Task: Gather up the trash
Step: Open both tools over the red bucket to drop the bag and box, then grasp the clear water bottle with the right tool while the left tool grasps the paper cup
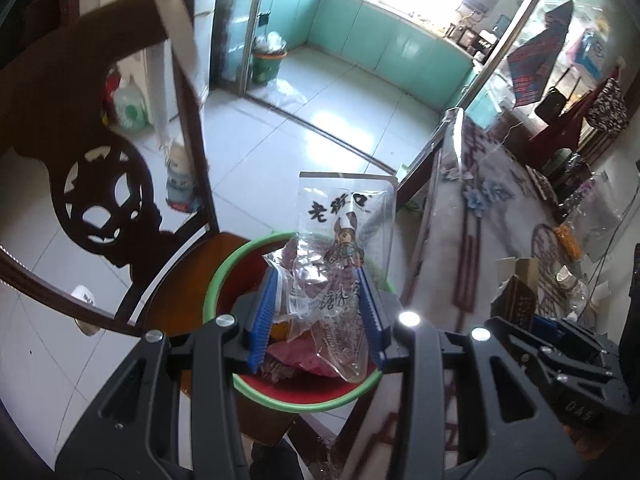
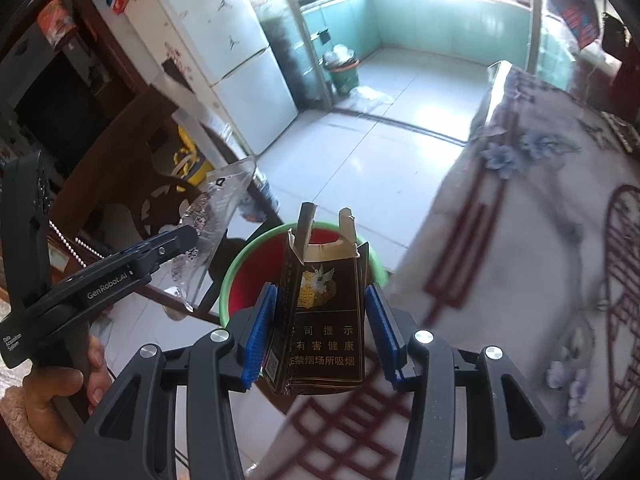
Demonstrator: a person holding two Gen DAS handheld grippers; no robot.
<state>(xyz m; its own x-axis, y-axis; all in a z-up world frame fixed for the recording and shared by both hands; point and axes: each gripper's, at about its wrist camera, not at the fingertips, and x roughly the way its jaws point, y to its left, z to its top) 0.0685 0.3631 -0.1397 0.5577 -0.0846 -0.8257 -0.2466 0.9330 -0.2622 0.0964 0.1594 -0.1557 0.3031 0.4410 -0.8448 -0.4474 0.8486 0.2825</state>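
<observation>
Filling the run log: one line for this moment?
left gripper: holds snack bag | right gripper: holds cigarette pack | both over red bin

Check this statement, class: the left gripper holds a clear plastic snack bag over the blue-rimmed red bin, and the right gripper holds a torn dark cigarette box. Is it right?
One detail is wrong: the red bin has a green rim, not blue, as both wrist views show. The rest stands: the left gripper holds the clear plastic snack bag over it, and the right gripper holds the torn dark cigarette box.

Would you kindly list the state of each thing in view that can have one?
left gripper: shut on the clear snack bag, above the bin.
right gripper: holding the torn-open dark cigarette pack.
red bin with green rim: partly filled with wrappers, standing on the wooden chair.
green floor bin: full.
</observation>
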